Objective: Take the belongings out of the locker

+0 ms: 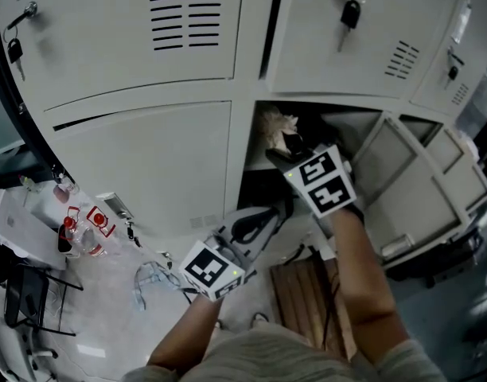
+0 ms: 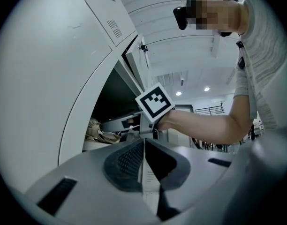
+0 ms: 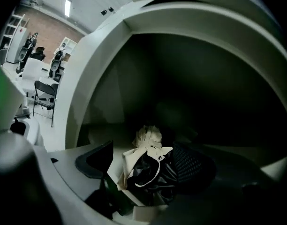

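The open locker [image 1: 259, 142] holds a beige fluffy item [image 1: 275, 126] at its front left. My right gripper [image 1: 295, 156] reaches into the opening. In the right gripper view it [image 3: 148, 165] stands open, with a black-and-cream cloth bundle [image 3: 150, 170] lying between its fingers and the beige item [image 3: 148, 135] just behind. My left gripper [image 1: 255, 228] hangs below the locker opening. In its own view it [image 2: 143, 158] is shut with nothing held, looking up at the right gripper's marker cube [image 2: 155, 104] and the beige item [image 2: 99, 132].
The locker's door [image 1: 411, 189] swings open to the right. Closed lockers with keys [image 1: 349, 14] stand above and to the left. A wooden slatted stand [image 1: 307, 293] sits on the floor below. Bottles with red labels [image 1: 88, 225] and a black chair [image 1: 25, 297] are at left.
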Demonstrator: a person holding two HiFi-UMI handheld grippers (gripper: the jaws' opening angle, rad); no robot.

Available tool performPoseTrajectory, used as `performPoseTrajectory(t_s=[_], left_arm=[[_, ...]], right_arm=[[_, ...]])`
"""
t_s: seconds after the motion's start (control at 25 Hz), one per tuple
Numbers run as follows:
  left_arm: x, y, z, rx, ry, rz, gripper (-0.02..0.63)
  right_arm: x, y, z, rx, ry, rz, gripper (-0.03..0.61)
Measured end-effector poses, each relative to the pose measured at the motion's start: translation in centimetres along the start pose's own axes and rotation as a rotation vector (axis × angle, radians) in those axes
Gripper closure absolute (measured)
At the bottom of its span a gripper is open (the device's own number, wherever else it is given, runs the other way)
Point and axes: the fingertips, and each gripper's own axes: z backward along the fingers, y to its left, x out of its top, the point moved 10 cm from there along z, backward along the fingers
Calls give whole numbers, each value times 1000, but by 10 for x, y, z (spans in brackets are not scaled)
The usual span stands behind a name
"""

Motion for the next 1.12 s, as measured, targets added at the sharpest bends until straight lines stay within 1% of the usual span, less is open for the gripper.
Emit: performPoseTrajectory(t_s=[0.08,0.24,0.32,0.44,0.6,0.76,0.84,0.96,1.12], left_arm=[[1,-1,-2,0,-12,16,612],[-1,-2,-4,-11,-11,18,612],[-1,-2,-5,-13,-9,18,612],[0,-1,-6,-13,-14,20,612],[-1,0,-5,-9,-17,24,612],[-2,1,-3,-5,-16,28,612],[-3,0,-2,-5,-14,30,612],[-5,-1,1,-3,-4,38,612],[-7,-2,4,-1,-1,35,612]], right_arm=[[3,-5,-11,7,51,3,207],[6,-15,-30,25,176,27,207],[3,-18,-39,45,230,14,207],[-4,-14,-50,80,273,-18,207],[-13,-19,-55,39,294,-56,207],[-16,-22,-59,66,292,-123,212],[-17,-21,-59,61,298,-119,247],[-19,-19,-59,30,299,-98,291],[-20,-12,-57,-34,287,-43,328]])
